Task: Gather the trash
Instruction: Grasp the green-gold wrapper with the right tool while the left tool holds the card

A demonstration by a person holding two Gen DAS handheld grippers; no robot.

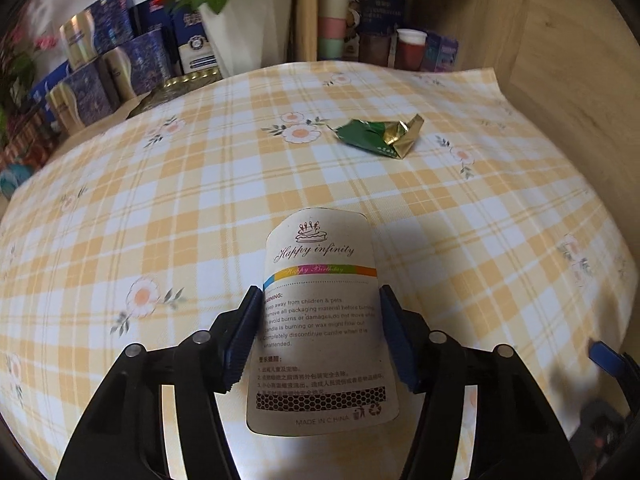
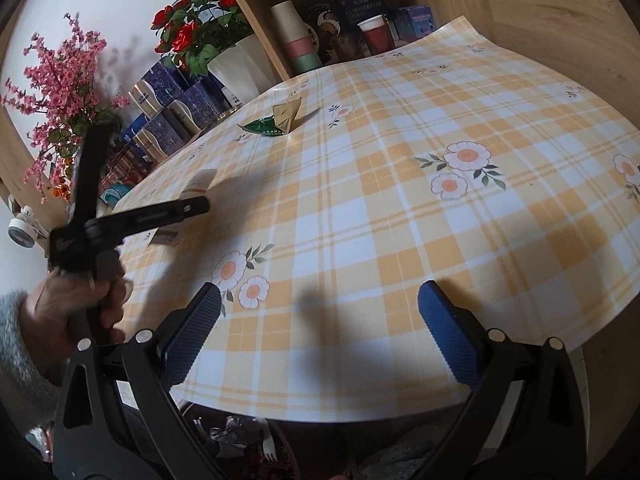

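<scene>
A beige candle package printed "Happy infinity" lies on the checked tablecloth. My left gripper is shut on it, one blue pad against each long side. The right wrist view shows the same package at the left, partly behind the left gripper's black frame, which a hand in a grey fuzzy sleeve holds. A crumpled green and gold wrapper rests farther back on the cloth, also seen as the wrapper. My right gripper hangs open over the table's front edge, nothing between its pads.
Blue and gold boxes, a white flowerpot with red flowers and stacked cups line the back edge. A wooden wall closes the right side. Below the table's front edge stands a bin with crumpled trash and a plastic fork.
</scene>
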